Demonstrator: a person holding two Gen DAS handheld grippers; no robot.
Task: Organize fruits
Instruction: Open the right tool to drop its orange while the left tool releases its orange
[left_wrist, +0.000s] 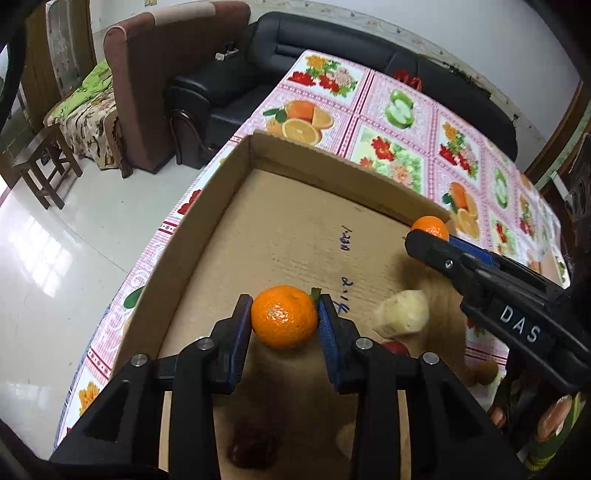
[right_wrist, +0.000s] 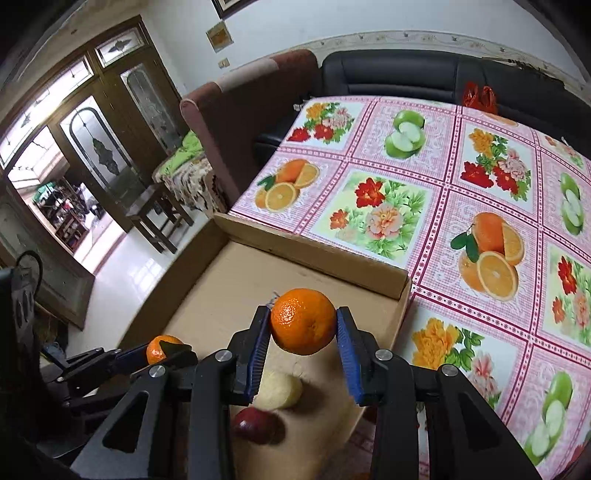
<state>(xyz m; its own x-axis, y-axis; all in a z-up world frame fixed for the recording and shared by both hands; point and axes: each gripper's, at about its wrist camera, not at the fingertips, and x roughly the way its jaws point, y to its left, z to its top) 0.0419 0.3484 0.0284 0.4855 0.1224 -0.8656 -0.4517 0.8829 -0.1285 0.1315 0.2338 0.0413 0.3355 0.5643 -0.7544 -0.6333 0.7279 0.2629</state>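
Orange mandarins are clamped in both jaws: the left gripper (left_wrist: 284, 317) holds one mandarin (left_wrist: 283, 316), the right gripper (right_wrist: 301, 326) a second mandarin (right_wrist: 303, 320), both above the cardboard tray (left_wrist: 229, 162) on the counter (right_wrist: 480, 177). Only the left wrist view shows handwriting on the tray floor; only the right shows the wooden doors (right_wrist: 92, 147).

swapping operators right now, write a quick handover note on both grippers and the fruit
Left gripper: shut on a round orange tangerine with a green leaf, held above the shallow brown cardboard box.
Right gripper: shut on a second round orange tangerine, also above the box, near its far right corner.
In the box: a pale yellowish peeled-looking fruit and a dark red apple; another dark red fruit shows blurred in the left view.
Done: some fruit boxed.
Left: set both tangerines down; fruit beside the box may remain.
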